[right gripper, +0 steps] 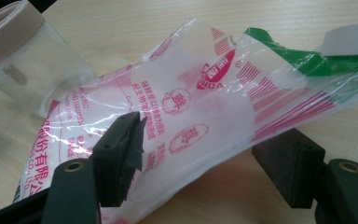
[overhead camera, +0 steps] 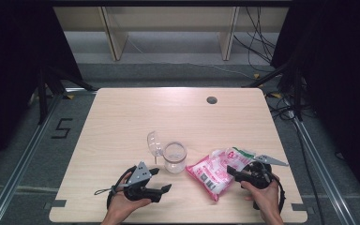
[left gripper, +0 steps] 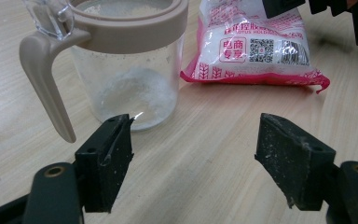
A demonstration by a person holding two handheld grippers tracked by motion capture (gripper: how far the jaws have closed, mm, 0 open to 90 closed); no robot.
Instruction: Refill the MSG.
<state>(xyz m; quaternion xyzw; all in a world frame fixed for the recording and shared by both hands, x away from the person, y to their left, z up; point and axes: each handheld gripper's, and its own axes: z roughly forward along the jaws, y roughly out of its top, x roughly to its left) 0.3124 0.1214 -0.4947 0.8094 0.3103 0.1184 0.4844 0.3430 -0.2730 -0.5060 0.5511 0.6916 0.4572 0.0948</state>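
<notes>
In the high view, the pink bag [overhead camera: 214, 172] lies on the pale desk [overhead camera: 122, 122] at the lower right of centre, just right of the clear jar [overhead camera: 175, 157], whose lid [overhead camera: 154, 142] is flipped open to its upper left. The right gripper [overhead camera: 243, 176] sits at the bag's right end, while the left gripper [overhead camera: 161, 180] rests at the lower left of the jar, jaws open and empty. In the left gripper view, the jar [left gripper: 130, 60] stands in the upper left with white powder at its bottom and a beige handle [left gripper: 44, 79] hanging down; the bag [left gripper: 254, 46] lies at the upper right, and the wide jaws hold nothing. In the right gripper view, the bag's loose, crinkled top [right gripper: 242, 93] spreads between the jaws, which stand wide on either side without pressing it. The bag looks soft, light and slippery, its film likely to crumple and slide, so the opened, emptier end seems the better place to pinch, gathering a fold firmly before lifting.
</notes>
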